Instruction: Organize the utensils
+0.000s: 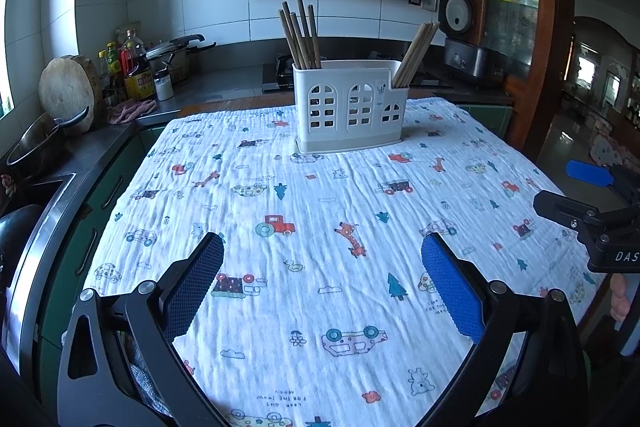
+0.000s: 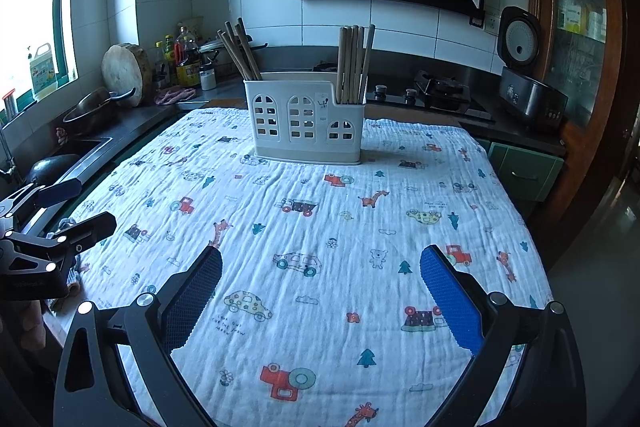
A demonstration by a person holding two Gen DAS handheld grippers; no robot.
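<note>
Looks near done: white holder (image 1: 347, 109) stands upright at far side of the worktop (image 1: 280, 267), on the printed cloth (image 2: 320, 227). Chopsticks are split into two bundles, one in the left end compartment (image 1: 301, 37), one in the right end compartment (image 1: 414, 55), middle compartment looks empty. No loose utensils visible on the cloth in either view, so judging nothing left to sort, unless something sits out of frame.

Left tongs (image 1: 322, 279): spread wide, holding nothing, hovering over the near part of the cloth, well apart from the holder.
Right tongs (image 2: 320, 291): same, spread wide and empty, nothing between the blue pads (image 2: 452, 299), not touching the cloth as far as I can tell
</note>
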